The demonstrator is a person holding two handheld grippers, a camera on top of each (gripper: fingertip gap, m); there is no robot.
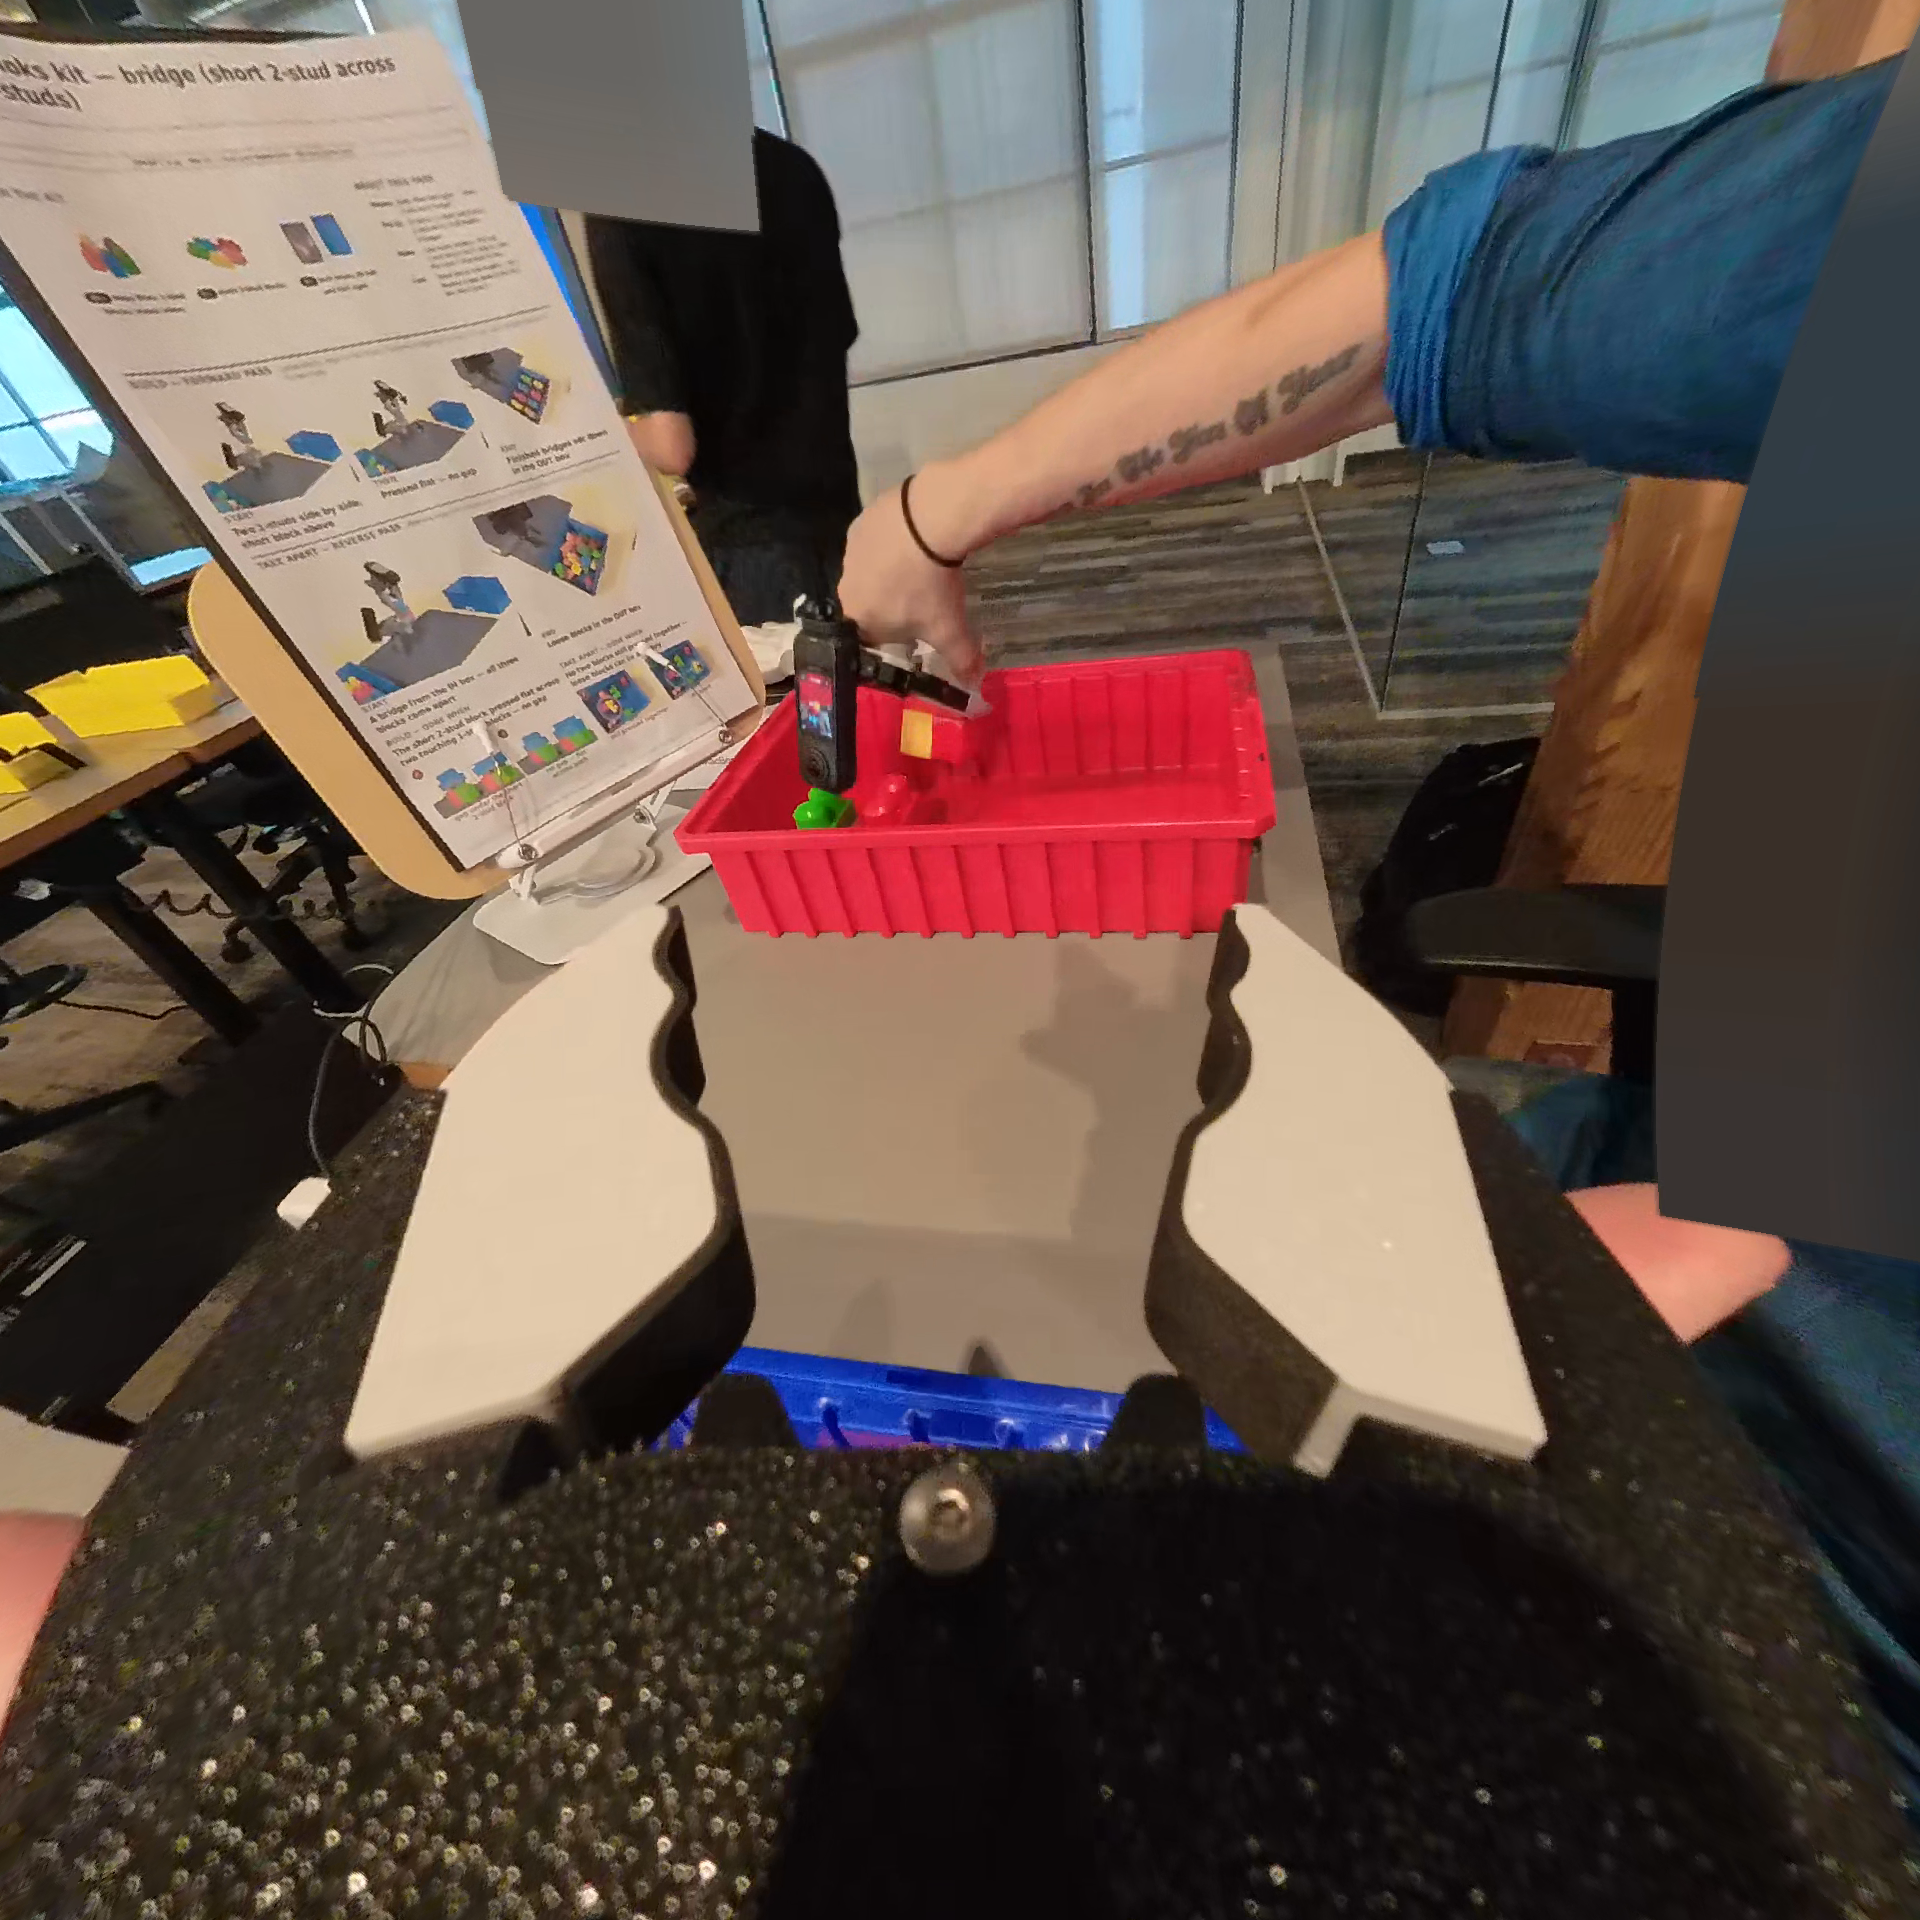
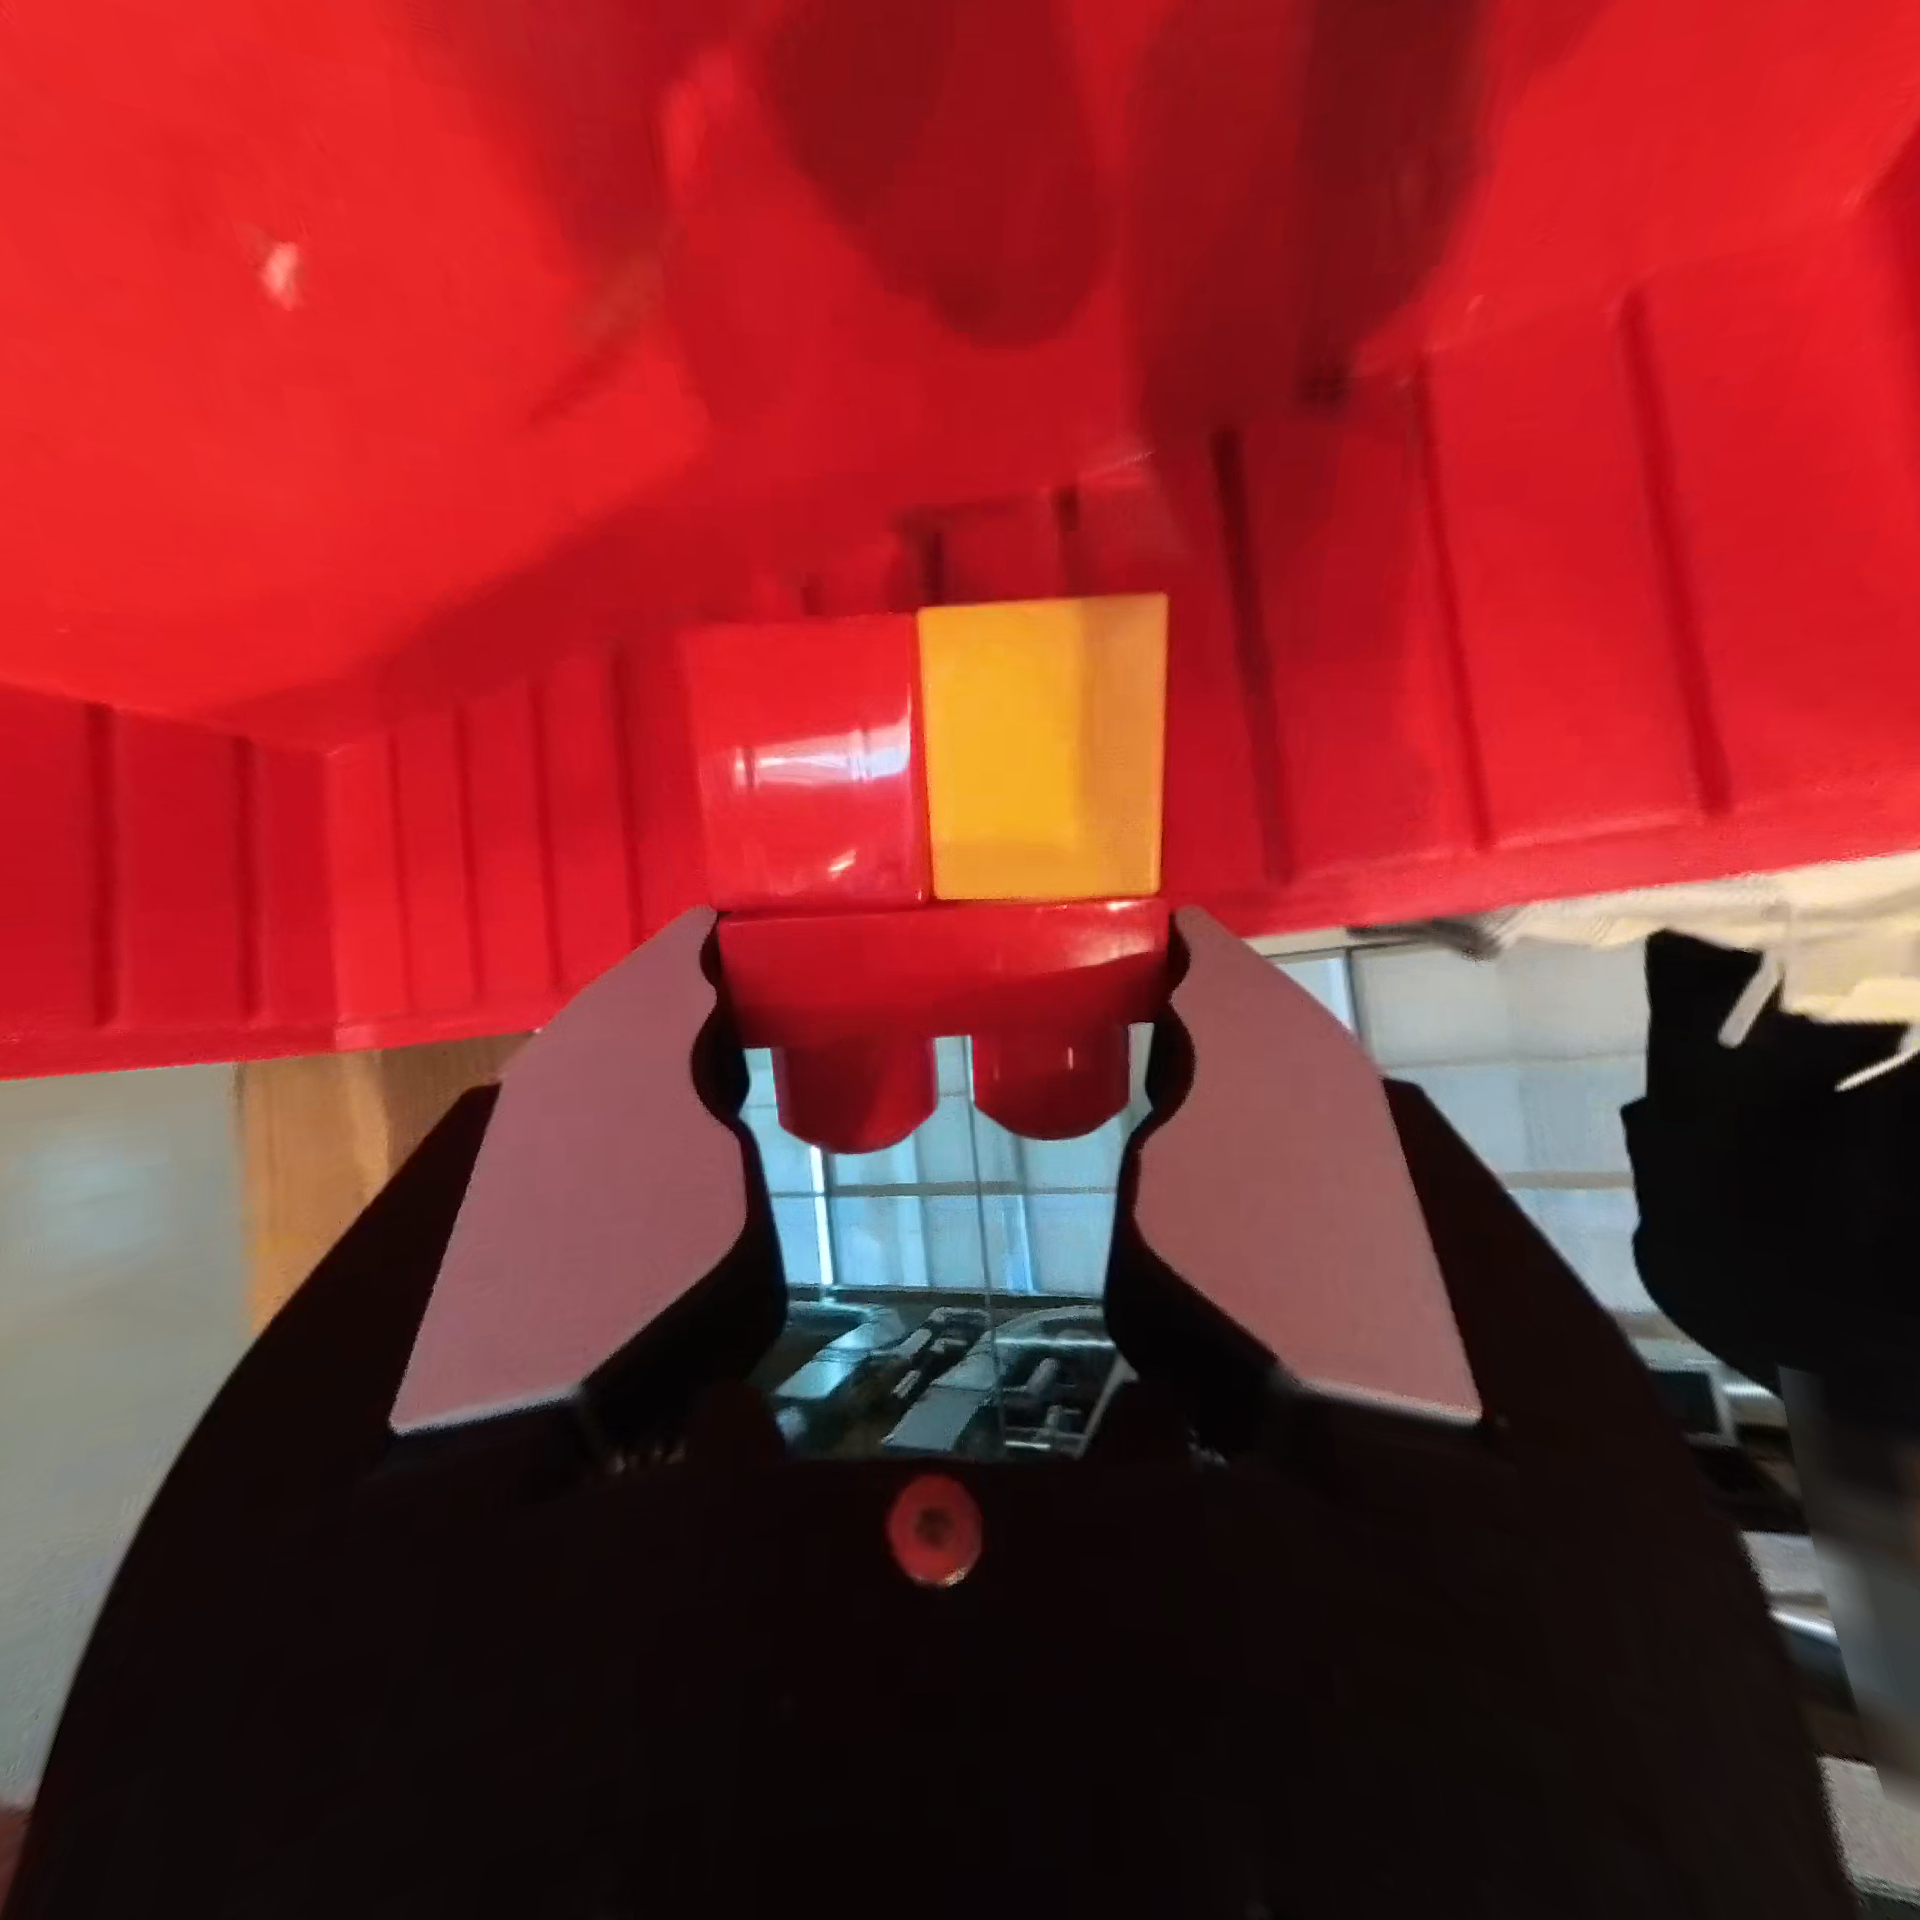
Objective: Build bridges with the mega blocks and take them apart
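Three blocks make up the bridge (image 2: 935, 852) pinched in my right gripper (image 2: 940, 966): the fingers press on the ends of the short red cap block (image 2: 935, 961), and beyond it a red block (image 2: 805, 758) and a yellow block (image 2: 1044, 748) sit side by side, touching. My left gripper (image 1: 951, 997) is nearer to me, spread wide with nothing between its fingers, hanging over the grey table (image 1: 935, 1143); the edge of a blue bin (image 1: 935, 1397) shows just under it.

Ahead of the left gripper, the red bin (image 1: 987, 873) holds a green block (image 1: 821, 810) and a loose red block (image 1: 894, 795); the right gripper holds the bridge inside the bin, above its floor.

I judge this to be either setting the bridge down or lifting it out; I cannot tell which. Either way I would keep the squeeze even on the cap ends, move straight, and avoid knocking the bin wall, since only the cap is gripped.

Left of the bin stands an instruction sheet (image 1: 343, 416) carrying printed text and small diagrams. I see no brand marks.
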